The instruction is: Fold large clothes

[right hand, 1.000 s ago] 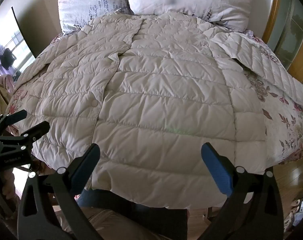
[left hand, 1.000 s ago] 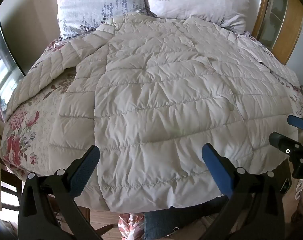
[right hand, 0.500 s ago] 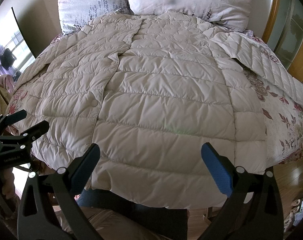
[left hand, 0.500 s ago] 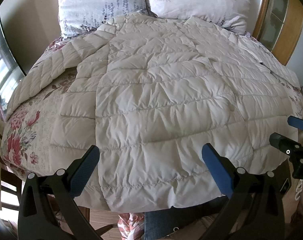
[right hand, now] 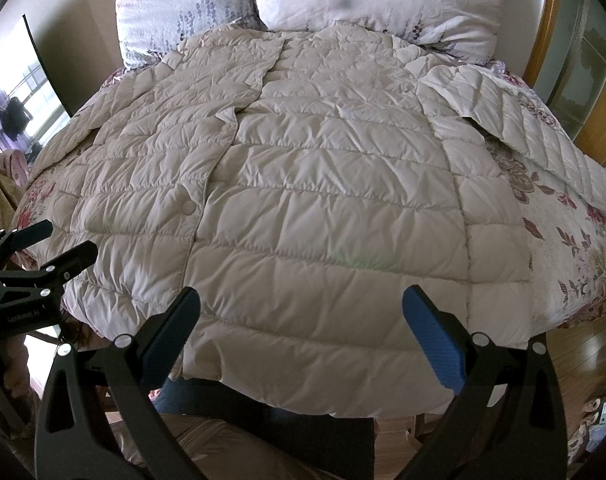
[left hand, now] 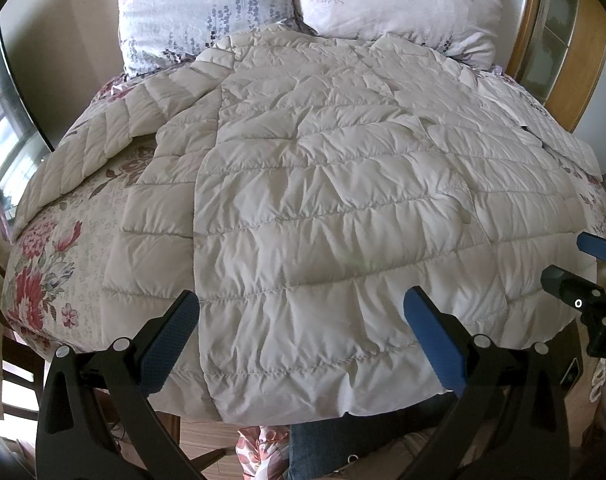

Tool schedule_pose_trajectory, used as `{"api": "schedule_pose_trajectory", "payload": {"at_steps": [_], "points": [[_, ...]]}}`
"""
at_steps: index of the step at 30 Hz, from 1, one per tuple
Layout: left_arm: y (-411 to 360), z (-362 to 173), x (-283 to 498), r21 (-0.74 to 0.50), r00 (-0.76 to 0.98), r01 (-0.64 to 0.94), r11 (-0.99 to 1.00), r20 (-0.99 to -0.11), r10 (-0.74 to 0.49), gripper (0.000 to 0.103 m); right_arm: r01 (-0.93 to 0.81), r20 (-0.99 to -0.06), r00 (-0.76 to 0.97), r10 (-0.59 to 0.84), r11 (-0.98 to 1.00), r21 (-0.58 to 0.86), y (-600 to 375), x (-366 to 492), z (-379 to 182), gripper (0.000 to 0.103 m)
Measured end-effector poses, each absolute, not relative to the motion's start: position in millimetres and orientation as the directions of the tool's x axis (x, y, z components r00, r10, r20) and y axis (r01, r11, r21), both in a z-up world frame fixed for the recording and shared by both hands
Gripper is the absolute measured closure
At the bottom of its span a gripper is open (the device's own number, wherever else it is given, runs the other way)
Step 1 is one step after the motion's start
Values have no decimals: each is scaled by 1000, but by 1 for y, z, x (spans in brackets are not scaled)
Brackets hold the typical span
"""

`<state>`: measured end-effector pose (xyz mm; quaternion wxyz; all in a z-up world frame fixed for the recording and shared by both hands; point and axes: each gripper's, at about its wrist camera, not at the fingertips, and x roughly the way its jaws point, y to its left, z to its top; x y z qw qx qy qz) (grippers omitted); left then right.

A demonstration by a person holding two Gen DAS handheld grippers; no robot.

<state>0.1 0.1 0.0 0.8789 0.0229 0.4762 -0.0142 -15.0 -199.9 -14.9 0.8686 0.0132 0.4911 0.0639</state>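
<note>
A cream quilted down coat (left hand: pixel 323 208) is seen spread flat across the floral-covered bed (left hand: pixel 43 264) – below its hem the left gripper (left hand: pixel 301 322) and right gripper (right hand: pixel 299 322) are held wide apart, nothing clasped.

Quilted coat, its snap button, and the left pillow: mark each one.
quilted coat (right hand: pixel 323 216), right wrist view, middle of front panel
snap button (right hand: pixel 188 208), right wrist view, its round face
left pillow (left hand: pixel 199 8), left wrist view, its printed front

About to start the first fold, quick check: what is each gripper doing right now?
Left gripper: open, holding nothing, above the quilted coat hem.
Right gripper: open, holding nothing, above the hem.
</note>
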Motion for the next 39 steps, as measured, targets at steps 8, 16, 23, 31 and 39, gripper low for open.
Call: {"api": "schedule_pose_trajectory", "payload": {"at_steps": [8, 16, 23, 31, 39], "points": [[0, 0, 0, 26, 546, 46, 999, -838, -3, 1, -98, -851, 510, 124, 992, 85, -200, -15, -14, 2], [0, 0, 0, 27, 546, 46, 999, -838, -3, 1, -98, -851, 510, 124, 992, 85, -201, -15, -13, 2], [0, 0, 0, 27, 547, 47, 999, -837, -3, 1, -99, -851, 511, 124, 992, 85, -201, -15, -13, 2], [0, 0, 0, 27, 547, 46, 999, -837, -3, 1, -99, -851, 511, 123, 992, 84, -201, -15, -12, 2], [0, 0, 0, 26, 548, 47, 999, -837, -4, 1, -97, -849, 513, 124, 992, 86, -201, -14, -12, 2]]}}
